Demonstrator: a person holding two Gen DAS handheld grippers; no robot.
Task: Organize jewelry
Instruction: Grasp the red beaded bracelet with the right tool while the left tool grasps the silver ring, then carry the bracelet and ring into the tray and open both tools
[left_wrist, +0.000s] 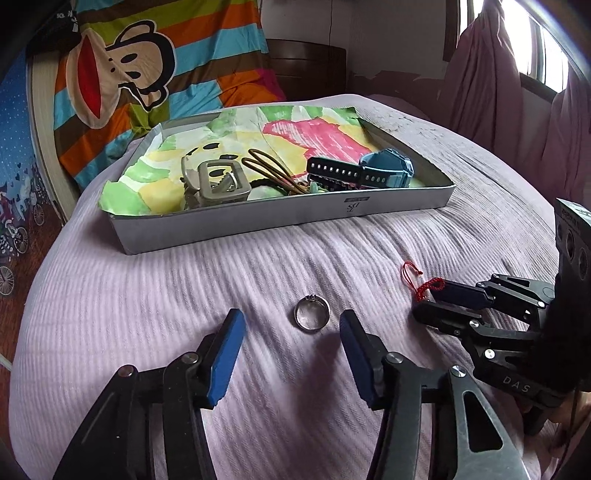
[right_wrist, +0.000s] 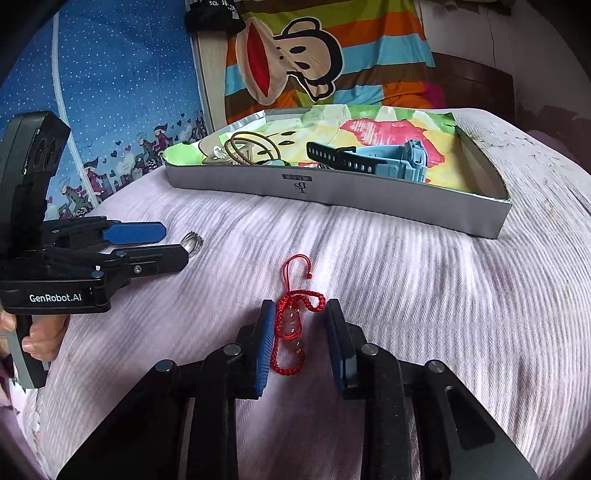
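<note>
I count two tongs, both low over the bed (left_wrist: 332, 251), which wears a pale lilac ribbed cover. My left tongs (left_wrist: 291, 325) stand partly open around one silver ring (left_wrist: 312, 316) lying flat on the cover; the ring sits between the blue pads nearer the right one, and neither pad touches it. My right tongs (right_wrist: 299, 332) are narrowed about one red cord bracelet (right_wrist: 291, 332) with pale beads; the left pad lies against the cord, the right pad just beside it, and I cannot tell whether the grip is yet firm. One loose red end curls forward past the fingertips. One shallow grey tray (left_wrist: 280, 218) lies further back on the bed, lined with one painted paper sheet (left_wrist: 295, 133). Inside it I count one blue watch (left_wrist: 384, 171) with a dark strap, one metal buckle (left_wrist: 218, 181), and hair ties (left_wrist: 269, 170), at least two, overlapping. One hand (right_wrist: 40, 336) shows on the left tongs' handle. One striped cartoon-monkey cloth (right_wrist: 295, 62) hangs behind.
</note>
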